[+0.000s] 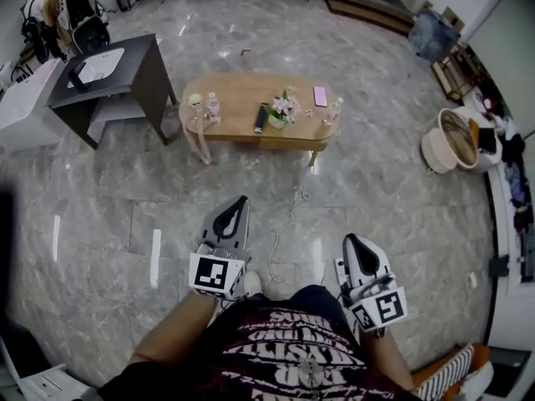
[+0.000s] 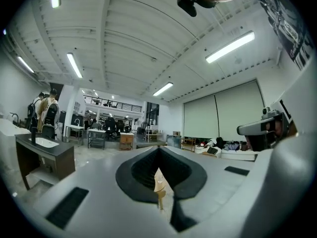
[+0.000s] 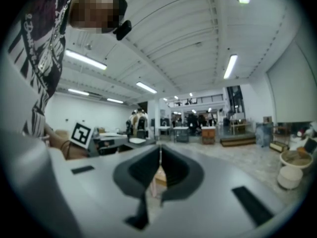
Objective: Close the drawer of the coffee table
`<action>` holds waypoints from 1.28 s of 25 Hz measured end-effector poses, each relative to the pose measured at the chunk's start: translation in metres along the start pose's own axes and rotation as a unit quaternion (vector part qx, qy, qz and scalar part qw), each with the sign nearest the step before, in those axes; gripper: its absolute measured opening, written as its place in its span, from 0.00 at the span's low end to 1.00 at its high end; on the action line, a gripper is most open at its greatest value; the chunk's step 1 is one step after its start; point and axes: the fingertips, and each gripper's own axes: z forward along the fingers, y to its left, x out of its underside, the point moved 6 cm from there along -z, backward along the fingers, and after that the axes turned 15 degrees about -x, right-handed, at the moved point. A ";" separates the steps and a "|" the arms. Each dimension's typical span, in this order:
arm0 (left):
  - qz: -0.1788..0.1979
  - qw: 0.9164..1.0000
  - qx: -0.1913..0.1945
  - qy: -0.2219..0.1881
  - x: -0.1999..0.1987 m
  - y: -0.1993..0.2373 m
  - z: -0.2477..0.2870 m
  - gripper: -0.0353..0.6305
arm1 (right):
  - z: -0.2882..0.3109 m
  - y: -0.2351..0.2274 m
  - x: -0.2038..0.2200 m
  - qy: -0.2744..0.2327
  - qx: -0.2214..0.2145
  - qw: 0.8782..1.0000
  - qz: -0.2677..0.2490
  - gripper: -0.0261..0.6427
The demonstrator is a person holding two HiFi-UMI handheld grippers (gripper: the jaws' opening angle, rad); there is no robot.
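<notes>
Coffee table (image 1: pixel 238 98) stands well beyond closed left tongs (image 1: pixel 242 200) and right tongs (image 1: pixel 352 239).

— Where does the coffee table (image 1: pixel 251 98) stand?
— Far, about the middle, well apart from both grippers. The left gripper (image 1: pixel 241 200) is near, left of the right gripper (image 1: pixel 351 241). A cable (image 1: pixel 288 220) lies on the floor (image 1: pixel 393 199) between them and runs toward the table.
— What's on the table?
— A flower vase (image 1: pixel 282 111) near the middle, a remote (image 1: pixel 261 119) just left of it, a phone (image 1: pixel 320 96) behind it to the right, and a bottle (image 1: pixel 212 107) near the left end.
— And around it?
— A desk (image 1: pixel 134 73) to its left, and a basket (image 1: pixel 456 140) well off to the right.
</notes>
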 end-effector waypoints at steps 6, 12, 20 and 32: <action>-0.009 1.000 0.017 0.006 0.004 -0.009 0.016 0.09 | -0.011 -0.017 -0.001 -0.014 0.040 0.999 0.016 0.09; 0.005 1.000 0.007 0.015 0.009 -0.004 0.034 0.09 | 0.000 -0.044 0.008 -0.025 0.040 0.998 0.037 0.09; 0.021 0.999 -0.023 0.035 0.014 -0.008 0.079 0.09 | 0.029 -0.106 0.014 -0.033 0.011 0.998 0.059 0.09; 0.007 0.999 -0.020 0.043 0.011 -0.069 0.172 0.09 | 0.041 -0.229 0.016 -0.037 -0.016 0.997 0.069 0.09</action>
